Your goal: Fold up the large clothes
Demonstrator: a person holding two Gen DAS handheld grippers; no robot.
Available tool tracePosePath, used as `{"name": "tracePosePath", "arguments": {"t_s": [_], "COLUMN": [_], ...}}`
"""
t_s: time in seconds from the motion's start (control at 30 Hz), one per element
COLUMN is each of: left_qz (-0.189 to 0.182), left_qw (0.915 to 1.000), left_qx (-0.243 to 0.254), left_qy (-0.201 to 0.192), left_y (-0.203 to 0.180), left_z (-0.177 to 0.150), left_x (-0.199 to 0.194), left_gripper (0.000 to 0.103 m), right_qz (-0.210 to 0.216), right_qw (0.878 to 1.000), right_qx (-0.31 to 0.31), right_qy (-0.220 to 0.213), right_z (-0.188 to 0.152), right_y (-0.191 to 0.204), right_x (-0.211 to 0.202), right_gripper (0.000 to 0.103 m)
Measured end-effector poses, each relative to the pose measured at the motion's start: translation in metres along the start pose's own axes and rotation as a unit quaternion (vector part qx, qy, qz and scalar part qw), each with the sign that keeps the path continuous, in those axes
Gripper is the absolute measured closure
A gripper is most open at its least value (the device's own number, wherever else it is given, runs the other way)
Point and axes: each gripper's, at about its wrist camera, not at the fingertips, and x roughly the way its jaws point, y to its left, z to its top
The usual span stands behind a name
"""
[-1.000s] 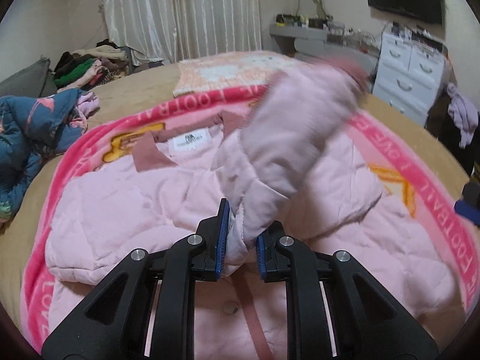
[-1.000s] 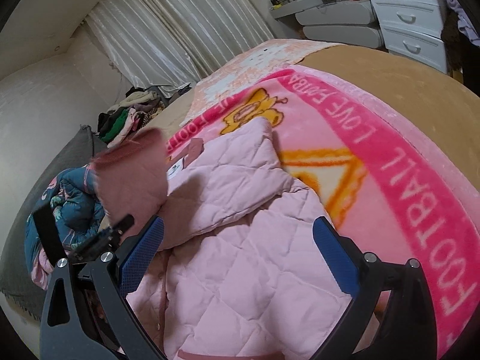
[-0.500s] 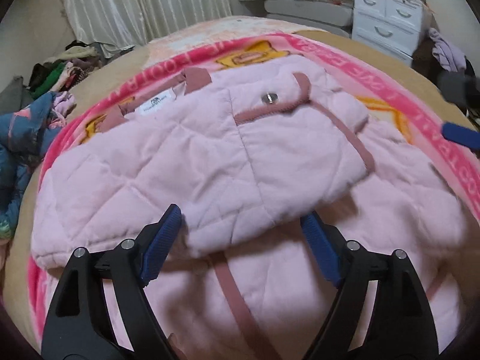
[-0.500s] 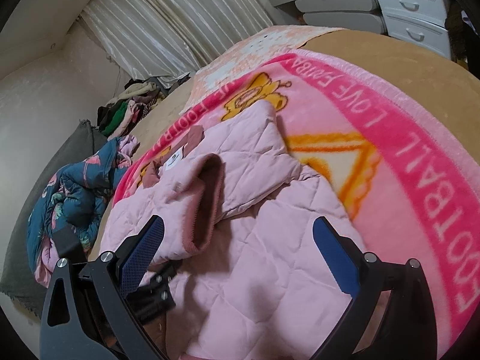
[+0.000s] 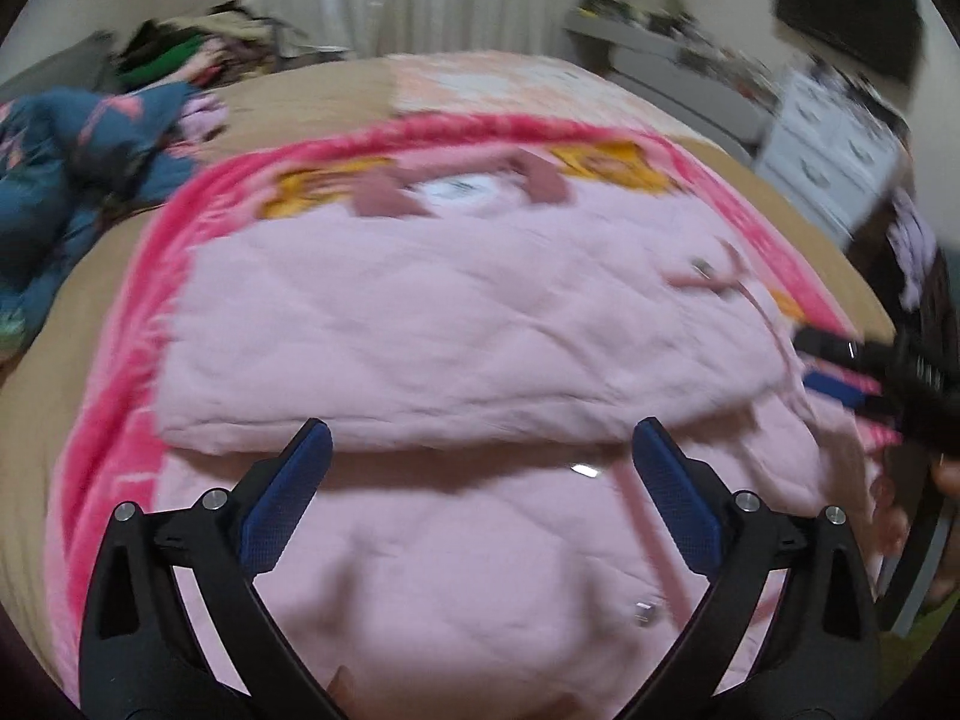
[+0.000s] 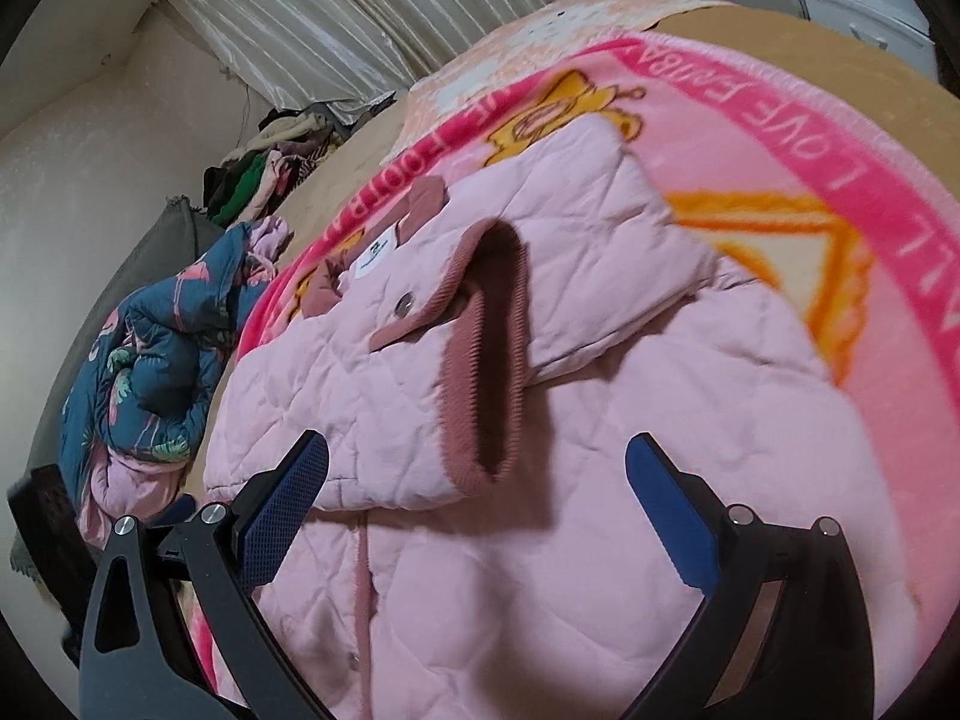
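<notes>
Here the left wrist view is smeared by motion blur, so the dresser (image 5: 834, 150) at the upper right, the dark screen (image 5: 852, 30) above it and the clothes pile (image 5: 198, 51) at the upper left are only rough shapes. The pink quilted jacket (image 5: 480, 324) fills the middle of that frame, lying on a pink blanket (image 5: 138, 276) whose lettering cannot be read there; its lower hem is cut off behind the gripper's black arms. The right gripper (image 5: 840, 387) shows at the right edge as a blurred dark bar with a blue pad, partly out of frame.

The right wrist view is sharper: 1 sleeve is folded across the jacket (image 6: 540, 540), its ribbed mauve cuff (image 6: 480, 354) gaping open toward the camera near the frame's centre, with the collar label (image 6: 375, 255) to its upper left. The blanket (image 6: 870, 192) runs off the right edge. A blue floral quilt (image 6: 150, 348) is heaped at the left, part of it hidden behind the left gripper's (image 6: 180, 510) tip.

The left gripper (image 5: 480, 486) is released, its jaws opening wide; the folded sleeve's edge lies beyond the blue pads (image 5: 288, 498), which clamp nothing. The right gripper (image 6: 477, 504) also stands spread wide, empty, above the jacket just below the cuff.
</notes>
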Motion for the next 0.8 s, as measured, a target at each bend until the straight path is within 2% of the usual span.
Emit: {"name": "tracePosePath", "arguments": {"t_s": [0.1,0.17,0.2,0.3,0.4,0.5,0.67,0.73,0.8], "left_qz": [0.011,0.017,0.020,0.025,0.028,0.028,0.023,0.022,0.021], "left_qw": [0.9990,0.9976,0.9968,0.9947,0.9929,0.9911,0.9900,0.9904,0.9910], "left_qx": [-0.041,-0.064,-0.074,-0.096,-0.112,-0.126,-0.135,-0.133,-0.129], "left_qy": [-0.015,-0.022,-0.023,-0.026,-0.029,-0.032,-0.033,-0.032,-0.030], "left_y": [0.032,0.051,0.059,0.078,0.092,0.100,0.105,0.104,0.100], "left_z": [0.007,0.011,0.013,0.014,0.015,0.018,0.030,0.034,0.039], "left_x": [-0.006,-0.007,-0.007,-0.008,-0.009,-0.009,-0.006,-0.004,0.000], "left_gripper": [0.009,0.009,0.009,0.009,0.009,0.009,0.009,0.009,0.009], "right_qz": [-0.001,-0.004,-0.007,-0.017,-0.029,-0.028,-0.019,-0.029,-0.035], "right_qw": [1.000,1.000,1.000,0.999,0.994,0.984,0.960,0.954,0.957], "right_qx": [0.002,0.002,-0.003,-0.035,-0.104,-0.169,-0.255,-0.267,-0.257], "right_qy": [0.000,0.006,0.014,0.011,-0.015,-0.050,-0.116,-0.129,-0.127], "right_z": [0.001,0.002,0.002,0.005,0.016,0.033,0.066,0.078,0.087], "right_y": [0.006,0.009,0.011,0.018,0.043,0.074,0.113,0.114,0.102], "right_x": [0.012,0.023,0.028,0.032,0.021,0.005,-0.022,-0.024,-0.021], "right_gripper": [0.005,0.025,0.047,0.078,0.085,0.088,0.091,0.092,0.092]}}
